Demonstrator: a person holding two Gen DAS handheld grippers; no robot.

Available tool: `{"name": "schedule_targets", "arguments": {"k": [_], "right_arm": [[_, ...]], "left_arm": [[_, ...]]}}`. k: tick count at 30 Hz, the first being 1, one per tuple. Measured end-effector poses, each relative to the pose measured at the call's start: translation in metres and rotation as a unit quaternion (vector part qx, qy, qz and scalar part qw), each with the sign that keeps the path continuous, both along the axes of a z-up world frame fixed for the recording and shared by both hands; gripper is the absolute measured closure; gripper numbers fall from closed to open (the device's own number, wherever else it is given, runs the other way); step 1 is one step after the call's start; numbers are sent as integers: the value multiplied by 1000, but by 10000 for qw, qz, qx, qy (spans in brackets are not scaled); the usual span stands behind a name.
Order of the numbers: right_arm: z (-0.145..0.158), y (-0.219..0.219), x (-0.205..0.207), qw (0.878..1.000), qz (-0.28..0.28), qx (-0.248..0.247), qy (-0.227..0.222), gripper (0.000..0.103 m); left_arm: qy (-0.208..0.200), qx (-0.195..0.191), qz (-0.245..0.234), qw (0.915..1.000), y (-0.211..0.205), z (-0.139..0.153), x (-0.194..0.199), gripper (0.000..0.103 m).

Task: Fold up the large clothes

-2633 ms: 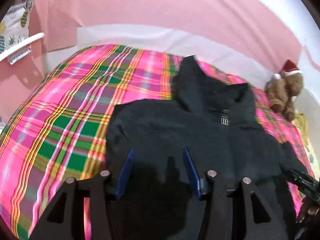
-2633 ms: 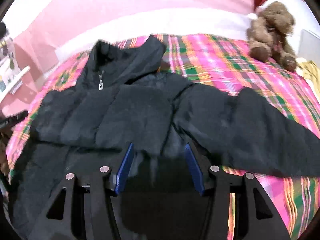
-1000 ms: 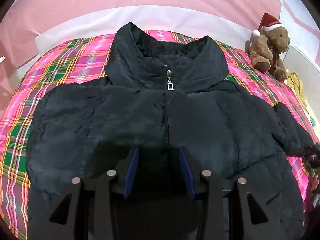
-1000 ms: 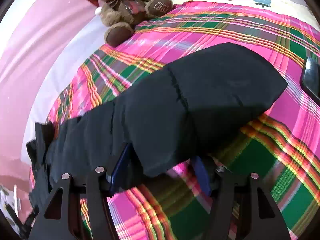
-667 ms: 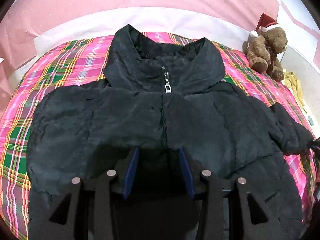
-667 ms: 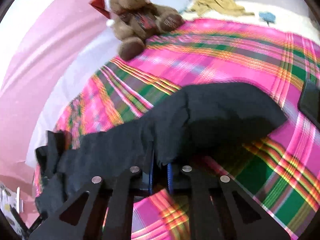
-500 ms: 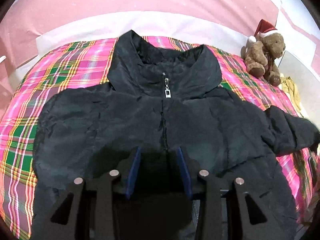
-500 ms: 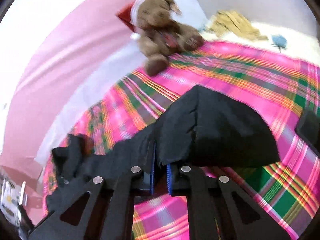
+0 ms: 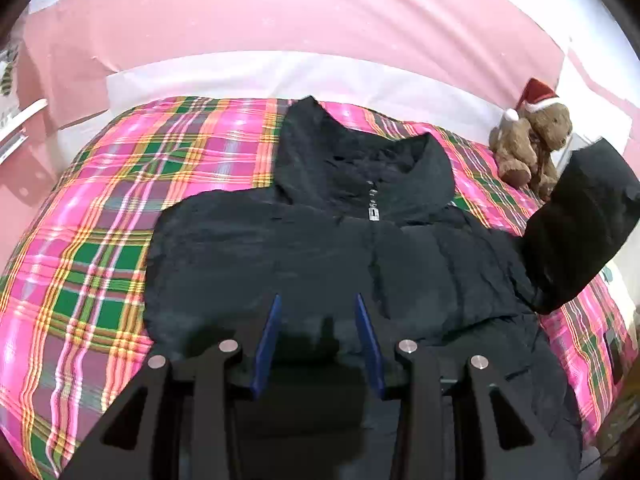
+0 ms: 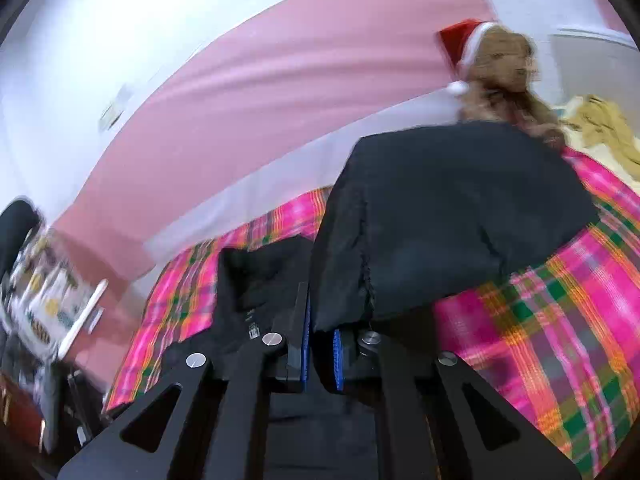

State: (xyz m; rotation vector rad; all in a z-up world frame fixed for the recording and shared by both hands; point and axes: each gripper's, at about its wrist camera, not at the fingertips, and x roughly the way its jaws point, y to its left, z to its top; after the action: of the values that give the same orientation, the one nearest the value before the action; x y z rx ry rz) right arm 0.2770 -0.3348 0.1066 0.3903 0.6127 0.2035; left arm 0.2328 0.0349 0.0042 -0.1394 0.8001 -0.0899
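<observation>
A black puffer jacket [image 9: 320, 248] lies face up on the plaid bedspread [image 9: 100, 240], collar at the far end and zip pull [image 9: 373, 213] in the middle. My left gripper [image 9: 317, 300] hovers open over the jacket's lower front and casts a shadow on it; nothing sits between its blue pads. My right gripper [image 10: 322, 336] is shut on the edge of the jacket's right sleeve [image 10: 440, 220]. That sleeve [image 9: 580, 220] hangs lifted off the bed, bulging at the right of the left wrist view. The jacket's left sleeve is out of sight.
A brown teddy bear [image 9: 532, 144] in a Santa hat sits at the bed's far right corner, just behind the raised sleeve. Yellow cloth [image 10: 600, 128] lies beyond it. A pink wall [image 9: 320, 20] backs the bed. Cluttered shelves [image 10: 44, 300] stand to the left.
My right gripper closed on the sleeve's edge and raised it off the bedspread, rolling as it rose. My left gripper drew back and up a little, its jaws unchanged.
</observation>
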Motion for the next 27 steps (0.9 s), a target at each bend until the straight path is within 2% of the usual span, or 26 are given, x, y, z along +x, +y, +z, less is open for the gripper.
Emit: {"name": "schedule_targets", "arguments": {"k": [4, 10, 12, 14, 15, 17, 19, 23, 27], "right_arm": [[-34, 53, 26, 9981, 532, -50, 308, 94], [-110, 121, 51, 9873, 1202, -268, 1004, 94], [-134, 140, 56, 9818, 1403, -352, 1229, 91], [-153, 154, 59, 9765, 1549, -481, 1418, 80], [-157, 156, 57, 9764, 1596, -449, 1384, 76], [-155, 159, 52, 9755, 1730, -438, 1288, 55], [-147, 163, 45, 9745, 1857, -473, 1170, 47], [-120, 156, 26, 9761, 1986, -400, 789, 47], [-103, 115, 9, 9837, 1691, -418, 449, 47]], "left_arm": [[-15, -76, 192, 9998, 26, -2, -6, 63], [12, -184, 457, 9988, 59, -13, -14, 63], [26, -211, 523, 9984, 66, -17, -16, 63], [45, -253, 584, 9980, 73, -21, -17, 63], [49, -268, 605, 9978, 76, -22, -17, 63], [37, -304, 627, 9976, 79, -22, -19, 63], [-23, -343, 619, 9975, 79, -18, -20, 63], [-228, -421, 548, 9974, 70, 1, -22, 63], [-399, -424, 310, 9978, 46, 19, -15, 63]]}}
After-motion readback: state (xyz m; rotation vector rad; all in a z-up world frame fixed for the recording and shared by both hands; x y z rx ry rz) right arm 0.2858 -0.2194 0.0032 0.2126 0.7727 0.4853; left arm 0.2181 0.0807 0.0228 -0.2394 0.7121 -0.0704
